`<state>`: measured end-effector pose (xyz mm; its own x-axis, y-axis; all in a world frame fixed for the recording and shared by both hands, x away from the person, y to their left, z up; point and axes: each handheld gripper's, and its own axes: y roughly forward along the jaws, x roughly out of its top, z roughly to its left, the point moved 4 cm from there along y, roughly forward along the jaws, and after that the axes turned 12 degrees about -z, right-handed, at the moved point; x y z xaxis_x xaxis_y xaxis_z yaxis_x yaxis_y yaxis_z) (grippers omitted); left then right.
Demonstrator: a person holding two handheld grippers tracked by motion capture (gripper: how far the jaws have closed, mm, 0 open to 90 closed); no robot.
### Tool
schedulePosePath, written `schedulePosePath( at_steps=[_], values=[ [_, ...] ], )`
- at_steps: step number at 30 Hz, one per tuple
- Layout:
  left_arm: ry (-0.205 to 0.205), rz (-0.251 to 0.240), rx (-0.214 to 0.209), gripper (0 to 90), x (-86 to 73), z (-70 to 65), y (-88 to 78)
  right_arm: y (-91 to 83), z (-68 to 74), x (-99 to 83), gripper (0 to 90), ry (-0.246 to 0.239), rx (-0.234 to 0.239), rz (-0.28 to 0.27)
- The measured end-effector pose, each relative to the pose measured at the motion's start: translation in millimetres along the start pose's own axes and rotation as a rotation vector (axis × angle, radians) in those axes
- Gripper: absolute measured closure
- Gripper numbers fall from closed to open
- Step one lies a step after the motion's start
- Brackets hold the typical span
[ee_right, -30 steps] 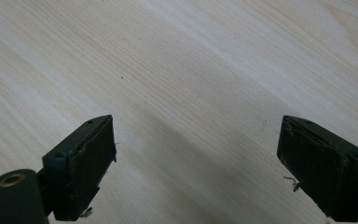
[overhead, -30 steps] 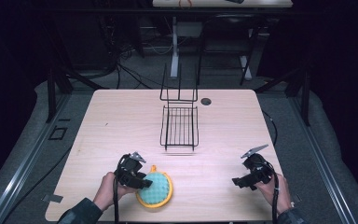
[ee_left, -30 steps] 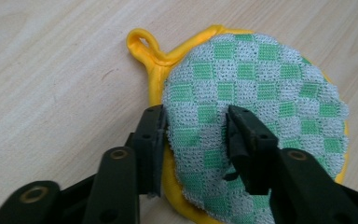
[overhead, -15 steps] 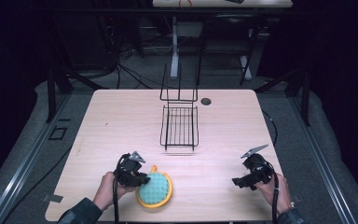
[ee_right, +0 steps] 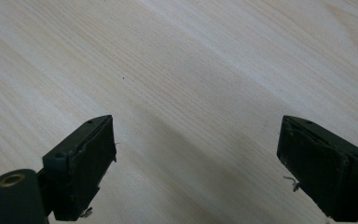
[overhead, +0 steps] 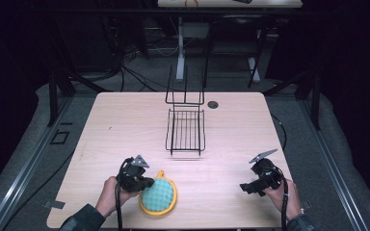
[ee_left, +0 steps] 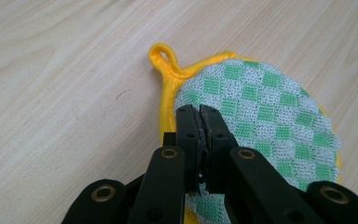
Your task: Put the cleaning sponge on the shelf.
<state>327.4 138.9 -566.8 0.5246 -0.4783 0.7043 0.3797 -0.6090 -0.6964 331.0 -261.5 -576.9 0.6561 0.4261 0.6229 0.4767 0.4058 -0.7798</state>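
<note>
No readable writing or brand is seen on the pot holder (ee_left: pixel 256 116), a round pad checked green and white with a yellow border and loop. It is laid flat near the table's (overhead: pixel 125 125) 6 o'clock edge. The left gripper (ee_left: pixel 200 114), angled down from the pad's 9 o'clock side, has just been closing and is pinched on the pad's edge. The right gripper (ee_right: pixel 196 158) is held wide apart over bare wood at 4 o'clock, with nothing between its jaws.
</note>
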Motion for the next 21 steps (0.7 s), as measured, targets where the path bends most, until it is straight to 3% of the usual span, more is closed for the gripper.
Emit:
schedulePosePath(
  at_steps=[12,21],
  values=[
    [-0.009,-0.041,-0.019,88.0,3.6,-0.5,-11.2,-0.1,0.3,0.0,10.6,0.000,0.004,-0.002],
    [-0.002,-0.066,-0.005,88.1,6.4,0.5,-18.7,-0.1,1.2,0.1,10.5,0.006,0.007,-0.003]
  ],
)
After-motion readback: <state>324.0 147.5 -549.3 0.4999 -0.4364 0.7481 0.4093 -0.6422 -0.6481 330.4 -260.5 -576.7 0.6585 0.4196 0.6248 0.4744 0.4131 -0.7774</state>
